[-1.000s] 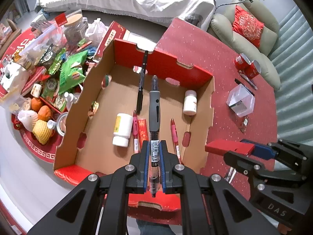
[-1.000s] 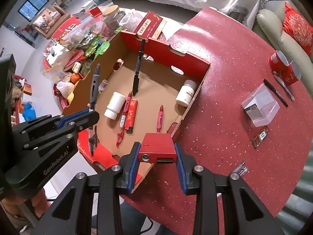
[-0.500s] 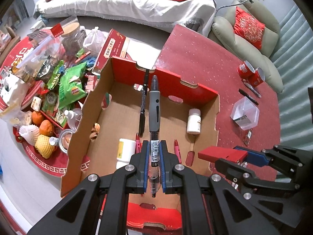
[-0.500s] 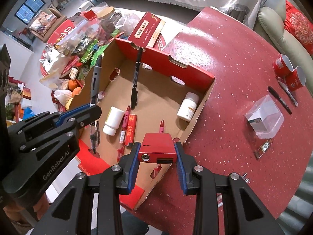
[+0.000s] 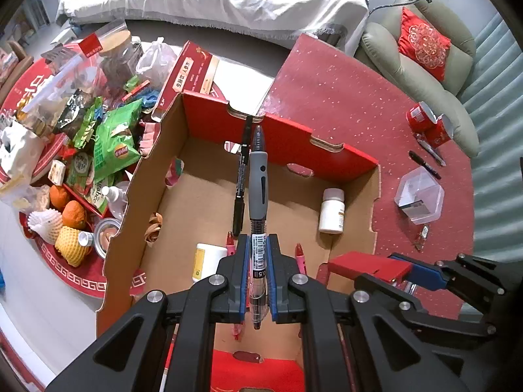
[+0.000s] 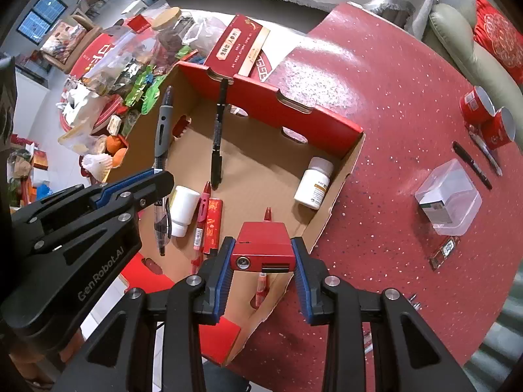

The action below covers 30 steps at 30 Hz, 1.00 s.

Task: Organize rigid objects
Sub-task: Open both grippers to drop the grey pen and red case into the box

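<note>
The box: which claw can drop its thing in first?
Probably the left claw. Its grey pen hangs over the open floor of the cardboard box. The right claw, with its red block, sits over the box's near corner wall.

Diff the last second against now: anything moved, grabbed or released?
Both tongs pulled back over the box's near edge: the cardboard box sits farther off in both views. Nothing grabbed or released. The left tongs still clamp the grey pen; the right tongs still clamp the red block. Box contents unchanged.
</note>
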Tool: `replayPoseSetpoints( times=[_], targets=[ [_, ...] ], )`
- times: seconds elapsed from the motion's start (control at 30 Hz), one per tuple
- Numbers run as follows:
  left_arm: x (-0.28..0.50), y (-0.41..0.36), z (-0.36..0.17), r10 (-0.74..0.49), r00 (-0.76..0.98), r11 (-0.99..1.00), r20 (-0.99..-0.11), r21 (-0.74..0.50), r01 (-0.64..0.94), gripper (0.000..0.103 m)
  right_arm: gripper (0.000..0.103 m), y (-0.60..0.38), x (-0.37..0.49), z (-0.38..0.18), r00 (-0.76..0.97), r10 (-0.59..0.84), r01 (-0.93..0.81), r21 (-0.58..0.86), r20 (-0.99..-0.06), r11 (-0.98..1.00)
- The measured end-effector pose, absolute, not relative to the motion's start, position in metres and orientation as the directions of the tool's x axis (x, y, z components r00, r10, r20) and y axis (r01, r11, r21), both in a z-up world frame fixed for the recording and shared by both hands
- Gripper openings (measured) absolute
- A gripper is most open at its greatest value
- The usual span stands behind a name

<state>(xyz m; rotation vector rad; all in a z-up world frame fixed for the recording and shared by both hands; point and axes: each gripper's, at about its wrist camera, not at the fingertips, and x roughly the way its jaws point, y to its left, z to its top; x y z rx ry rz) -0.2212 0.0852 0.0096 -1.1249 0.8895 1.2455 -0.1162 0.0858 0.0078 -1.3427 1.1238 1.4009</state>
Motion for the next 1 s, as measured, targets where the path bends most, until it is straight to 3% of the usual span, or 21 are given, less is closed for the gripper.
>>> replayPoseSetpoints(
  times=[0.57,0.67,0.73,0.77,0.83,0.87,0.97,1.0],
  targets=[
    [-0.218,0.084,-0.023,0.169,0.089,-0.032,-0.982,-0.096,-0.995,0.011,0.036,0.084,-0.117,-0.025,-0.037,-0.069,-0.982,0.050,-0.997,-0.184],
    [-0.221,0.083,-0.026,0.164,0.039,-0.036,-0.986,-0.046,-0.998,0.040,0.036,0.084,-0.119,-0.028,-0.021,-0.071,-0.980,0.035,-0.997,-0.198],
    [-0.226,0.083,-0.027,0.163,0.012,-0.061,-0.987,-0.023,-0.998,0.077,0.037,0.084,-0.119,-0.027,-0.004,-0.062,-0.978,0.017,-0.998,-0.209],
    [-0.231,0.083,-0.028,0.160,0.010,-0.081,-0.987,-0.023,-0.996,0.082,0.038,0.084,-0.118,-0.026,-0.004,-0.057,-0.977,0.016,-0.998,-0.211],
    [-0.241,0.082,-0.030,0.135,0.021,-0.122,-0.991,-0.037,-0.992,0.083,0.066,0.084,-0.115,-0.020,0.001,-0.033,-0.978,0.006,-0.999,-0.210],
    [-0.243,0.082,-0.031,0.122,0.022,-0.130,-0.992,-0.038,-0.991,0.083,0.072,0.084,-0.114,-0.017,0.005,-0.018,-0.978,-0.001,-1.000,-0.210],
    [-0.244,0.080,-0.030,0.116,0.034,-0.134,-0.993,-0.050,-0.990,0.094,0.076,0.081,-0.111,-0.006,-0.003,0.008,-0.978,0.001,-1.000,-0.211],
    [-0.243,0.077,-0.027,0.126,0.030,-0.131,-0.992,-0.046,-0.990,0.103,0.076,0.078,-0.108,-0.001,0.005,0.017,-0.976,-0.008,-1.000,-0.217]
  ],
)
